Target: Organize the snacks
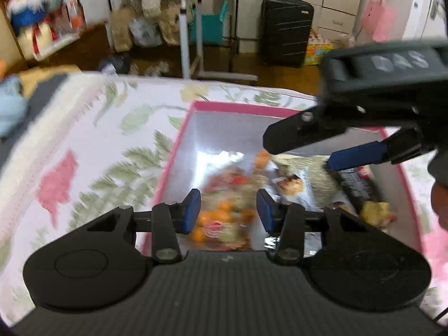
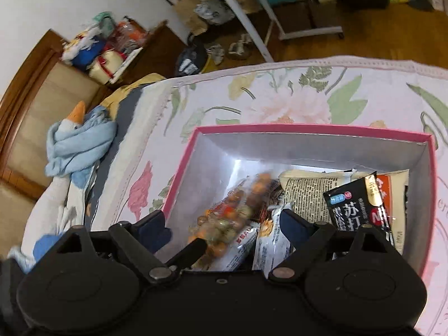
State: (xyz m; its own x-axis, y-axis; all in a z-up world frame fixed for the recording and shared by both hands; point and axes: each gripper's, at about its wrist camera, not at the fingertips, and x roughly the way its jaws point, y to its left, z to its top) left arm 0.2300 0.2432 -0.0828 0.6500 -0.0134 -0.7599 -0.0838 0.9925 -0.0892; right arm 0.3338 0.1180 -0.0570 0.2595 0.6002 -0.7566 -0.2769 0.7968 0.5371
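A pink-rimmed box with a silver inside lies on the floral bedspread; it also shows in the right wrist view. In it lie a clear bag of mixed nuts, a beige printed packet, a black cracker packet and a yellow snack. My left gripper is open above the box, the blurred nut bag between and below its fingers. My right gripper is open over the box, empty.
The floral bedspread surrounds the box. A goose plush in a blue cloth lies left of it. Beyond the bed stand a rolling side table, a black suitcase, bags and a cluttered shelf.
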